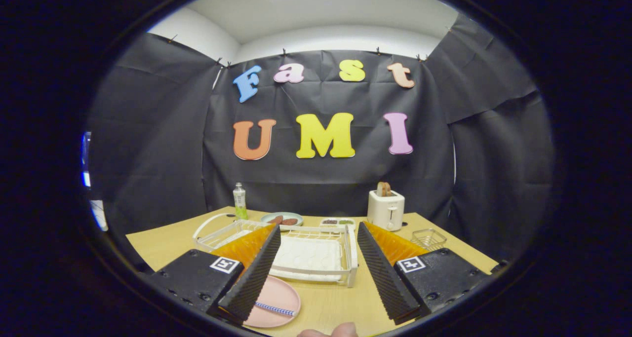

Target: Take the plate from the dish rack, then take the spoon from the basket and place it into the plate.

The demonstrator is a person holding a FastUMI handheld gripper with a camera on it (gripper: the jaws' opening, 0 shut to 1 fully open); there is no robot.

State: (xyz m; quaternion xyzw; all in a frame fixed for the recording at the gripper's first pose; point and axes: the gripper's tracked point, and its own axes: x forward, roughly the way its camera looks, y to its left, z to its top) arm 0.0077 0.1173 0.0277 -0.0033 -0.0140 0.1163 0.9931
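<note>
A pink plate (279, 297) lies flat on the wooden table (331, 302), just in front of the white dish rack (316, 255) and partly under my left finger. A spoon with a blue-and-white patterned handle (274, 309) rests in the plate. My gripper (318, 228) is open, its two ribbed black fingers (256, 273) spread wide above the table with nothing between them. The small wire basket (428, 238) stands beyond my right finger, near the table's right side.
Behind the rack are a green bottle (240, 201), a grey plate with sausages (282, 219), a small tray (337, 222) and a white toaster (385, 208) holding toast. A person's fingertips (328, 331) show at the table's near edge.
</note>
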